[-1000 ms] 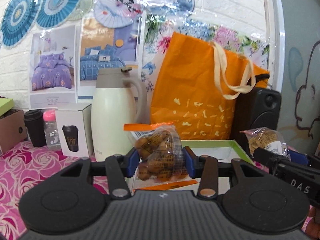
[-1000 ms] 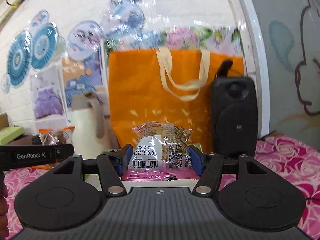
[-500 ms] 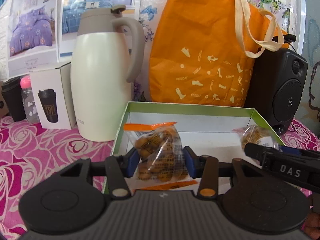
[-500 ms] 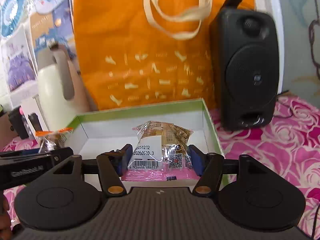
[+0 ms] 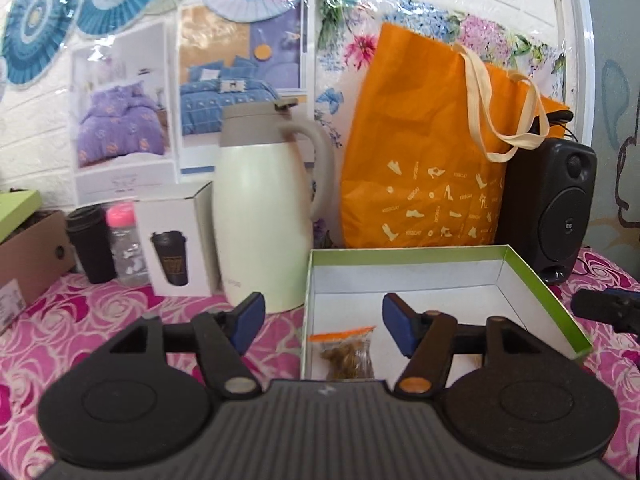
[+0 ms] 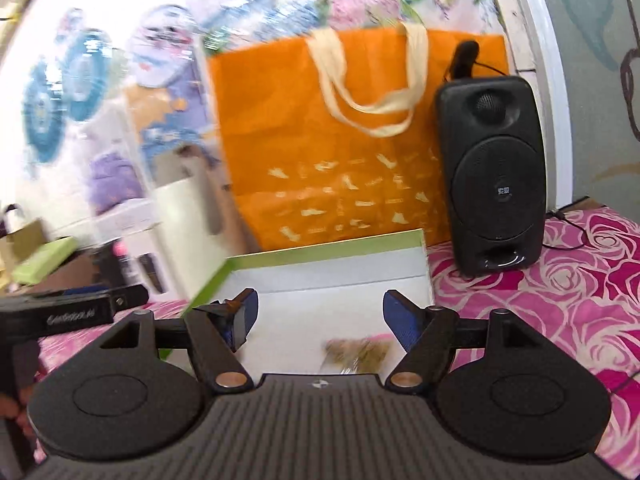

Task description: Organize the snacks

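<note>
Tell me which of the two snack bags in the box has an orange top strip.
The snack bag under the left gripper, by the box's left wall. The other bag, under the right gripper, shows none, though blurred.

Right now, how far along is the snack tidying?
Done: a snack bag lies in the green-edged box, and another packet shows there too. In hand: nothing. The left tongs, jaws just opening, and the right tongs are both open and empty. Left: no other loose snacks are in view.

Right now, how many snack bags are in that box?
2. One bag with an orange strip lies by the box's left wall; a second, blurred bag lies nearer the right wall. Grippers may hide more.
</note>
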Action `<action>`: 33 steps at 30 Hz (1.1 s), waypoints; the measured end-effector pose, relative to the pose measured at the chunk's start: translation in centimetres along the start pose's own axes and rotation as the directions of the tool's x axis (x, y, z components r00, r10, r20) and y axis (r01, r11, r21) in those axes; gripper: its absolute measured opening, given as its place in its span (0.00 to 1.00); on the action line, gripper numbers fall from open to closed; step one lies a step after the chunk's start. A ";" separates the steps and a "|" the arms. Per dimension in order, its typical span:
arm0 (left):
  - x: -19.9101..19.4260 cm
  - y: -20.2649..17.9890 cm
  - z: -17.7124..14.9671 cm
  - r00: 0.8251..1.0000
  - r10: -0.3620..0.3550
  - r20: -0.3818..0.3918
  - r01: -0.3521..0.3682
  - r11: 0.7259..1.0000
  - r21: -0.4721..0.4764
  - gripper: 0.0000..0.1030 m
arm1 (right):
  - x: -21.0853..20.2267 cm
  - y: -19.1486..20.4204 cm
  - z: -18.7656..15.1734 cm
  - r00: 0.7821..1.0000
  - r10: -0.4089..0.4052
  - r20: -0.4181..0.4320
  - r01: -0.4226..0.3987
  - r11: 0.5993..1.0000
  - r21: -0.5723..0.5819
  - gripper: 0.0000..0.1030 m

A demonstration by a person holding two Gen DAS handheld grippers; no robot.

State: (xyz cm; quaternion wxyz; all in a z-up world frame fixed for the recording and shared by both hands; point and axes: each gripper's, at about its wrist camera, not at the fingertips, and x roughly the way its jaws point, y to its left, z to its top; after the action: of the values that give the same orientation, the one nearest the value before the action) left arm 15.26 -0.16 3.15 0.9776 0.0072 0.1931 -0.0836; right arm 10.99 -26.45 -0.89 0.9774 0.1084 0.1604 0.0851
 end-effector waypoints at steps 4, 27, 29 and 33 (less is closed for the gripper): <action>-2.8 0.0 -2.4 0.996 -0.088 -0.026 0.085 0.993 -0.080 0.67 | -2.8 -0.2 -2.6 0.999 0.043 -0.034 -0.043 0.999 -0.015 1.00; -0.7 -2.9 -4.7 0.897 -0.342 -0.281 0.235 0.906 -0.352 0.70 | 2.0 -4.3 -7.2 0.951 0.239 -0.197 -0.100 0.839 0.535 0.61; -0.7 -3.5 -4.5 0.890 -0.361 -0.279 0.260 0.904 -0.340 0.70 | 2.0 -4.4 -7.2 0.951 0.235 -0.198 -0.098 0.843 0.529 0.54; 1.2 -3.7 -5.2 0.875 -0.365 -0.318 0.225 0.889 -0.399 0.70 | 2.0 -4.7 -7.3 0.953 0.235 -0.192 -0.096 0.833 0.544 0.48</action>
State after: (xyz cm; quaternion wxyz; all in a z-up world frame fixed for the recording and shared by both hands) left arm 13.84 -3.73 -2.04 0.8809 -0.1806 0.3915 -0.1953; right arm 11.02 -29.22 -9.32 0.8701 0.3750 0.2898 0.1355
